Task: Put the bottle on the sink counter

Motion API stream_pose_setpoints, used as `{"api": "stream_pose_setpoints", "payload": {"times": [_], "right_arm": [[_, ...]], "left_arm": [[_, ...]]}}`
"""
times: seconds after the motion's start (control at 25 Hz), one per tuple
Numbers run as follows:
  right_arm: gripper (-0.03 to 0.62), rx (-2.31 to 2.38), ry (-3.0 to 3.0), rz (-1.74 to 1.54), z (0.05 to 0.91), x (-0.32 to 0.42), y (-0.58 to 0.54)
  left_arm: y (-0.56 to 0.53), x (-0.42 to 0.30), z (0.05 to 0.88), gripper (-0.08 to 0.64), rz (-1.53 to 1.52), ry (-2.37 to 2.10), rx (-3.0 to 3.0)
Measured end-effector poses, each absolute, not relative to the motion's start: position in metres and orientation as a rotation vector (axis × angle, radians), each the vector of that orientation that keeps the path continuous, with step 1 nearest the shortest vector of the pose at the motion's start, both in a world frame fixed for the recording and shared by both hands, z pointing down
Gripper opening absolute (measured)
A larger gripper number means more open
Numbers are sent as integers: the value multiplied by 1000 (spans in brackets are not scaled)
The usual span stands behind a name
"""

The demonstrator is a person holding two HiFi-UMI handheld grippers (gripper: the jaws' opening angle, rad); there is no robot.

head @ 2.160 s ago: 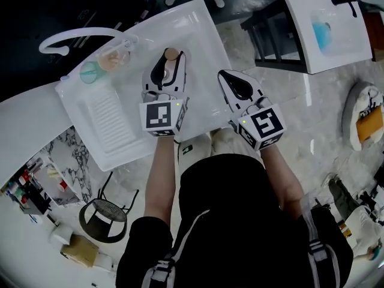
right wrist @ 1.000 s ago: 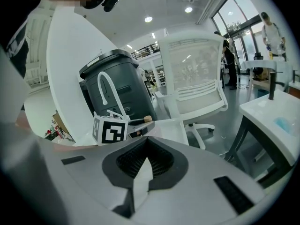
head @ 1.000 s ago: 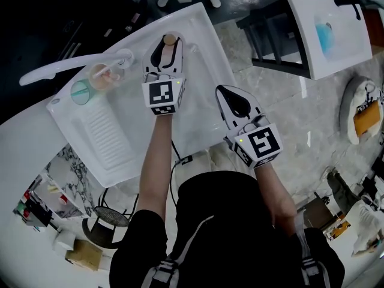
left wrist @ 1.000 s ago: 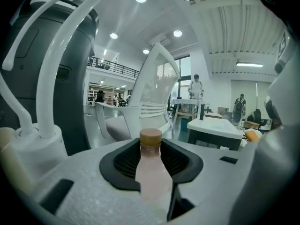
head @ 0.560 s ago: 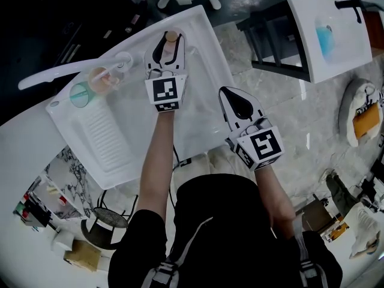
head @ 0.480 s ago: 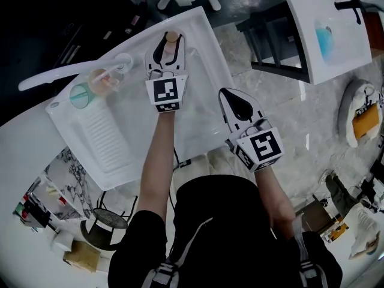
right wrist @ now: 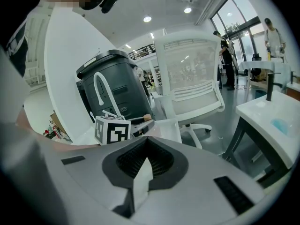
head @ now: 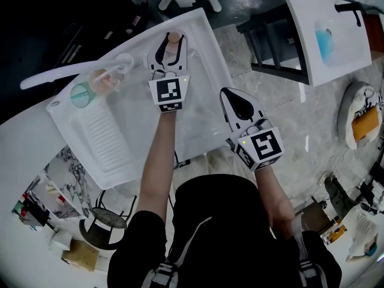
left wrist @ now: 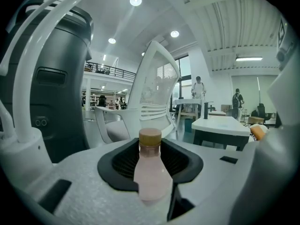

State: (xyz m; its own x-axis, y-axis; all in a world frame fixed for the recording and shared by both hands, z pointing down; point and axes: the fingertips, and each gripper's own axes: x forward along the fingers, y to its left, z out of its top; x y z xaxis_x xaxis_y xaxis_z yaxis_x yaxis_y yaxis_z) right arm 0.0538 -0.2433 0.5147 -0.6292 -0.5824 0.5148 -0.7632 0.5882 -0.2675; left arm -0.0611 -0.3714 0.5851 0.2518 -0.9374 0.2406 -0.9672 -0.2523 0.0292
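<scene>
Pink bottle (left wrist: 151, 170) stayed clamped in the left gripper (head: 172, 43) fingers, carried from mid-sink (head: 207, 38) to its far surface; likely only release remained. Right gripper (head: 234, 96) fingers were together, empty.

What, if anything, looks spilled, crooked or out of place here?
Nothing clearly wrong. The bottle stands upright and capped in the left tongs at the sink's far edge; the right tongs are closed and empty. One oddity: a blue patch in the other sink's basin, upper right; spill or not, I cannot tell.
</scene>
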Motion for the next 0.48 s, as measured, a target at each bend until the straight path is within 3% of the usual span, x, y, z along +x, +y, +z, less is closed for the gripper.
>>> {"api": "stream_pose_setpoints", "payload": {"times": [0.48], "right_arm": [[5, 1086, -2458, 642, 505, 66, -236]], "left_arm": [[-359, -59, 581, 180, 265, -1824, 2303]]}}
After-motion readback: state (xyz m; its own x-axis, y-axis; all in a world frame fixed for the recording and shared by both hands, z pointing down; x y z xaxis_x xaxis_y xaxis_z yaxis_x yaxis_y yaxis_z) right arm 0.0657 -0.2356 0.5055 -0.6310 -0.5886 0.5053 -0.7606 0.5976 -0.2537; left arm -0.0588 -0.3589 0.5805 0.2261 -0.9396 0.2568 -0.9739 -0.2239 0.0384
